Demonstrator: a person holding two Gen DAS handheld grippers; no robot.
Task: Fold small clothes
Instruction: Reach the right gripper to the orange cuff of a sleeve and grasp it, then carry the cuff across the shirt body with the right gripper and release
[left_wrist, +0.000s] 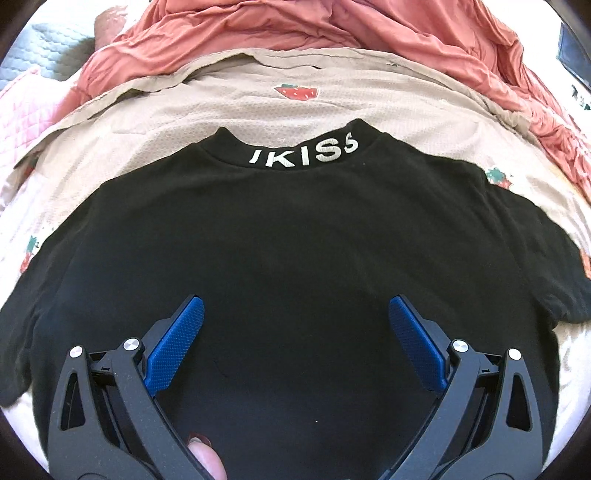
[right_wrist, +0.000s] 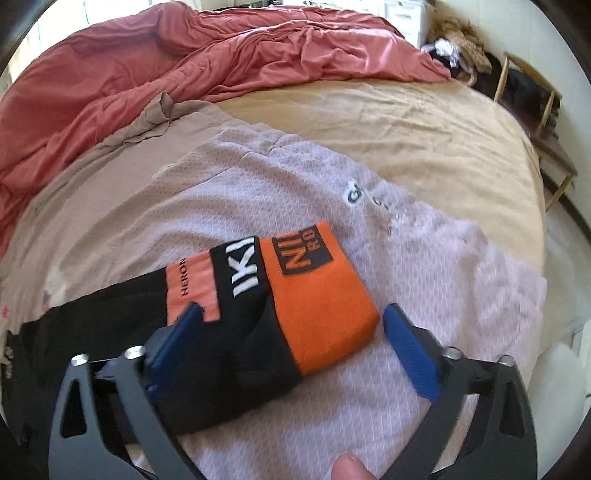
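Left tool (left_wrist: 295, 325): pads apart, empty, over near half of black shirt (left_wrist: 295, 236); collar at far end. Right tool (right_wrist: 291, 328): pads apart, straddling folded orange-black garment (right_wrist: 317, 295), long axis left-right, not clamped. All on bed (right_wrist: 424, 129).

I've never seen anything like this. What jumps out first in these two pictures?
In the left view, a black T-shirt lies spread flat, white letters on its collar, between wide-open blue-padded jaws. In the right view, a bright orange cuff on a black sleeve sits between the other jaws, whose pads are not pressing on it. Behind both, a rumpled red blanket is heaped on the bed.
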